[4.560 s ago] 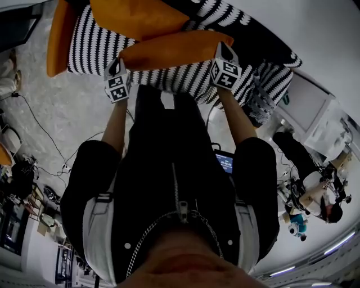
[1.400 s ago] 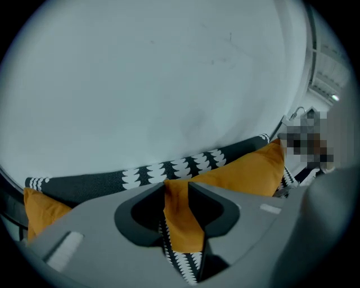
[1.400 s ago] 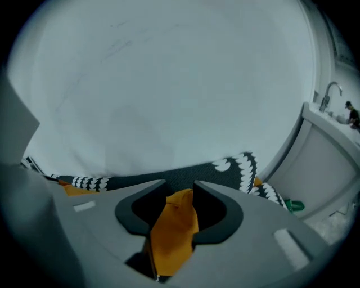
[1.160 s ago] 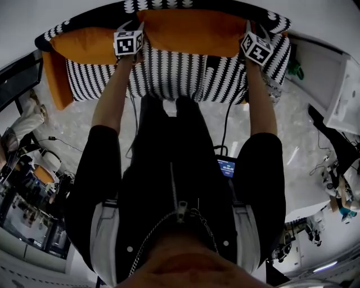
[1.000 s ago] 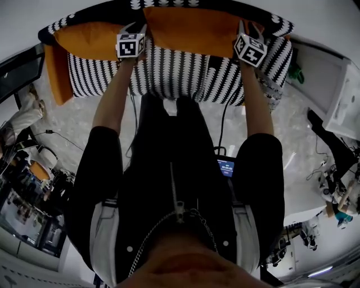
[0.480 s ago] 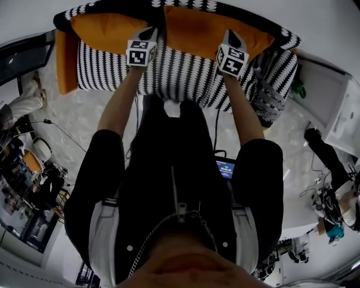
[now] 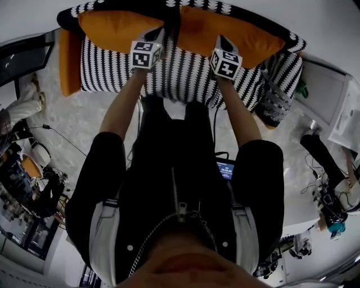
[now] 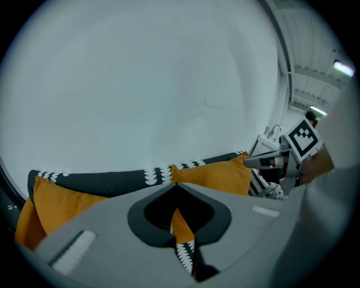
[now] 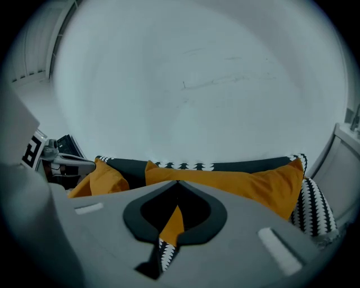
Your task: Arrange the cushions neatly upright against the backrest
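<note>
Grippers: left gripper (image 7: 158,35) and right gripper (image 7: 220,40) are sitting closer together than a second ago, having drawn away from the two ends of the right cushion (image 7: 225,32) toward the upper middle of the frame.
Left gripper: jaws are pressing together, gripping nothing, and pointing at the dark gap between the two cushions.
Right gripper: jaws are likewise meeting with nothing between them, pointing at the right cushion's lower edge.
Left cushion (image 7: 115,28): leaning upright against the backrest (image 7: 171,14), upper left.
Right cushion: leaning upright against the backrest, upper right of centre.
Striped seat (image 7: 112,70): lying under both grippers.
Orange pad (image 7: 70,62): standing at the sofa's left end.
</note>
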Tool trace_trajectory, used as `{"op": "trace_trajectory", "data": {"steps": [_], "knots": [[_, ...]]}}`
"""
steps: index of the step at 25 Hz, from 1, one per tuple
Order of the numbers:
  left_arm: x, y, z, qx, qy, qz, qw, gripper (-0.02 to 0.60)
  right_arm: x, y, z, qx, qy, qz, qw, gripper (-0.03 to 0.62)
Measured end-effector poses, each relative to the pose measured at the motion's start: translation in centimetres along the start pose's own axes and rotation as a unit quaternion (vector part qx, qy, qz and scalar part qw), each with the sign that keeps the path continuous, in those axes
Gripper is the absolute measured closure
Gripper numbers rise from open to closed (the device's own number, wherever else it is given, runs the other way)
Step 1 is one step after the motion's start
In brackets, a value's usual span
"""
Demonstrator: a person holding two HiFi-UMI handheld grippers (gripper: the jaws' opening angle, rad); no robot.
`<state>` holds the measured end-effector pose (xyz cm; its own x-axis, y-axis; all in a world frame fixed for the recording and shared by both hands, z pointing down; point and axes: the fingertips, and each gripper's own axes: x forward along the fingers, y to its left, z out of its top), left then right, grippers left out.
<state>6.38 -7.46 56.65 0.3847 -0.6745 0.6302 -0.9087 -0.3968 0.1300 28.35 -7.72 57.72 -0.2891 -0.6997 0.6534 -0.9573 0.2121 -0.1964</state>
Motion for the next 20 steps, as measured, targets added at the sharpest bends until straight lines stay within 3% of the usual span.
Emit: {"op": "trace_trajectory", "data": {"steps": [13, 20], "knots": [[-6.5, 13.2, -1.2, 0.052, -0.02, -0.066, 0.9963, 0.572, 1.6, 18.0, 0.2, 0.021, -0.026, -0.042, 0.999, 0.591], [-9.1, 22.1, -1.6, 0.038, -0.031, -0.048, 0.9976, 0.572, 4.2, 25.7, 1.3, 0.014, -0.027, -0.041, 0.999, 0.591]]}}
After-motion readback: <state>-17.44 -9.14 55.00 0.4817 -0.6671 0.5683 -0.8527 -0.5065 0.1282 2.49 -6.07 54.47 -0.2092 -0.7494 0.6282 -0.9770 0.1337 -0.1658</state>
